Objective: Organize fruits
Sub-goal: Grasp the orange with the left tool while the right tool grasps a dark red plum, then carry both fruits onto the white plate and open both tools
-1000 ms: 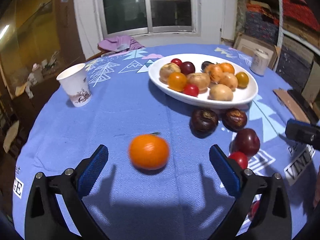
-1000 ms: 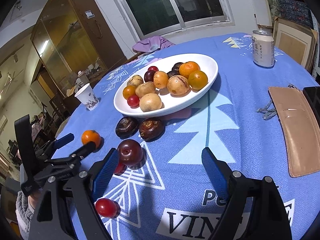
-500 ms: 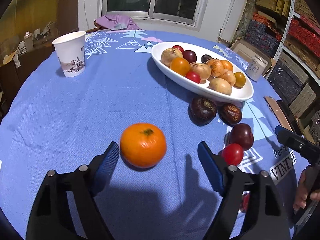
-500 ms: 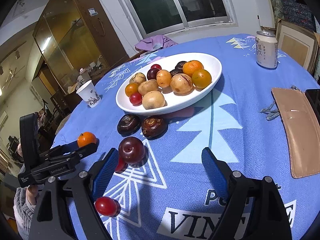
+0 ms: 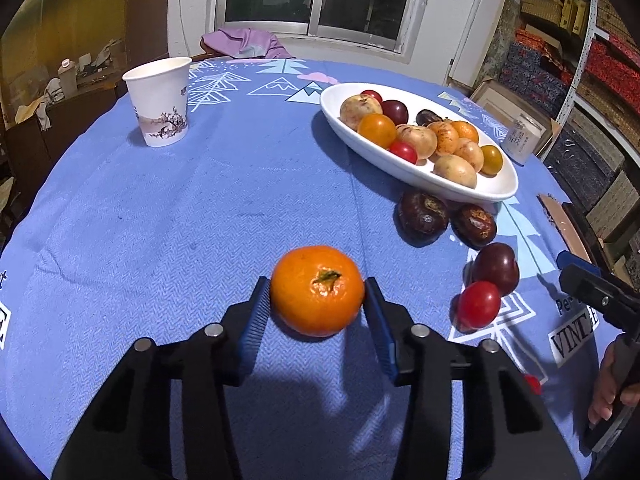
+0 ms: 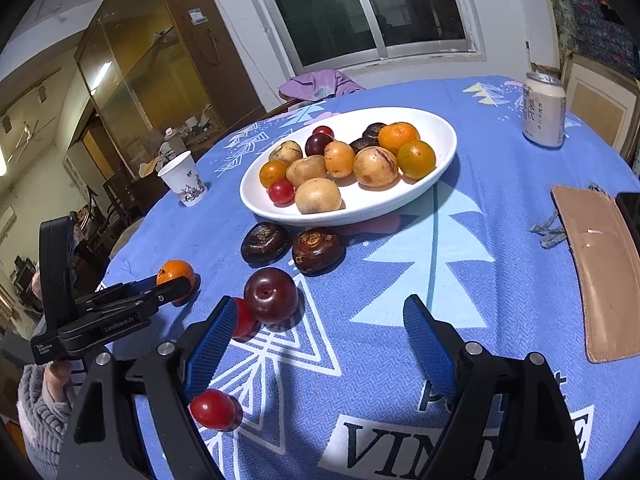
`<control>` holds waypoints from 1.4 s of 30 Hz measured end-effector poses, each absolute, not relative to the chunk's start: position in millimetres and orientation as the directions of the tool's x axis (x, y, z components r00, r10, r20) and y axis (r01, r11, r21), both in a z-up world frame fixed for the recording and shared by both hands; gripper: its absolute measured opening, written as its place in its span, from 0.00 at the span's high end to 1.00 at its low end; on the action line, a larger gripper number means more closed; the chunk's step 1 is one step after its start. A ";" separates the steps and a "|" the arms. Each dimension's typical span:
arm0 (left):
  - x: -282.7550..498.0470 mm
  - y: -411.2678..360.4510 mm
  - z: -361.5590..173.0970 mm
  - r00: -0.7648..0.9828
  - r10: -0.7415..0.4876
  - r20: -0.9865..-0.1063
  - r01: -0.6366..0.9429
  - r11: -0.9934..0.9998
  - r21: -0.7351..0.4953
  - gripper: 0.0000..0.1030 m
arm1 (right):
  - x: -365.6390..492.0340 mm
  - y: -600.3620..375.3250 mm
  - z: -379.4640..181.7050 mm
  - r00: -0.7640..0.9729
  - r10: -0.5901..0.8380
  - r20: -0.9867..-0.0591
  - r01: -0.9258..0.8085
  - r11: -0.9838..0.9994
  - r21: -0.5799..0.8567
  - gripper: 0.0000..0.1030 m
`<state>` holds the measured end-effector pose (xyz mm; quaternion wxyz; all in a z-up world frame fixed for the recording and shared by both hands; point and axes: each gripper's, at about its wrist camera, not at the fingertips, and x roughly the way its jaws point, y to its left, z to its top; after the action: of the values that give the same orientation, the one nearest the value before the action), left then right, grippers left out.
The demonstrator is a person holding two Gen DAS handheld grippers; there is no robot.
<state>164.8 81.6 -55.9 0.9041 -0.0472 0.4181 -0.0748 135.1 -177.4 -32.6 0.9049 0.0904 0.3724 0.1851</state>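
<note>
An orange sits on the blue tablecloth between the blue pads of my left gripper. Its jaws are closing and both pads touch the orange's sides. The right wrist view shows the same orange at the far left. A white oval bowl holds several fruits. In front of it lie two dark brown fruits, a dark plum and two red tomatoes. My right gripper stands open over the cloth, nothing between its fingers, the plum just ahead of its left finger.
A paper cup stands at the back left. A drink can stands at the back right. A brown wallet and keys lie on the right. The round table's edge curves close on the left.
My left gripper moved forward to the orange and its jaws narrowed from wide open until the pads met the fruit. The right gripper stayed put and open.
</note>
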 end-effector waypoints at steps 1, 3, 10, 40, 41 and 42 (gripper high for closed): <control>165.0 82.0 -56.2 0.639 -0.176 -0.749 0.095 0.984 -0.151 0.55 | 134.4 -173.9 -32.1 0.656 0.402 -0.639 -0.279 0.916 0.289 0.17; 165.4 81.6 -56.6 0.639 -0.174 -0.749 0.095 0.984 -0.148 0.55 | 133.5 -163.2 -32.7 0.656 0.394 -0.643 -0.309 0.918 0.248 0.21; 166.1 77.5 -56.7 0.642 -0.158 -0.750 0.100 0.987 -0.123 0.55 | 148.7 -144.2 -39.9 0.622 0.389 -0.680 -0.328 0.918 0.225 0.46; 155.7 74.4 -37.3 0.710 -0.197 -0.676 0.133 0.980 -0.145 0.55 | 159.1 -163.9 -44.8 0.551 0.573 -0.606 -0.289 0.813 0.506 0.63; 155.5 73.6 -33.2 0.715 -0.201 -0.670 0.135 0.979 -0.150 0.55 | 155.5 -168.6 -39.8 0.569 0.568 -0.595 -0.289 0.815 0.503 0.63; 156.5 73.0 -26.9 0.719 -0.217 -0.660 0.138 0.976 -0.171 0.55 | 154.1 -173.4 -35.7 0.582 0.566 -0.584 -0.286 0.814 0.505 0.63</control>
<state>156.5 73.0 -26.9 0.9255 -0.0550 0.3622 -0.0959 154.1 -173.4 -35.7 0.8707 0.1813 0.3861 0.2449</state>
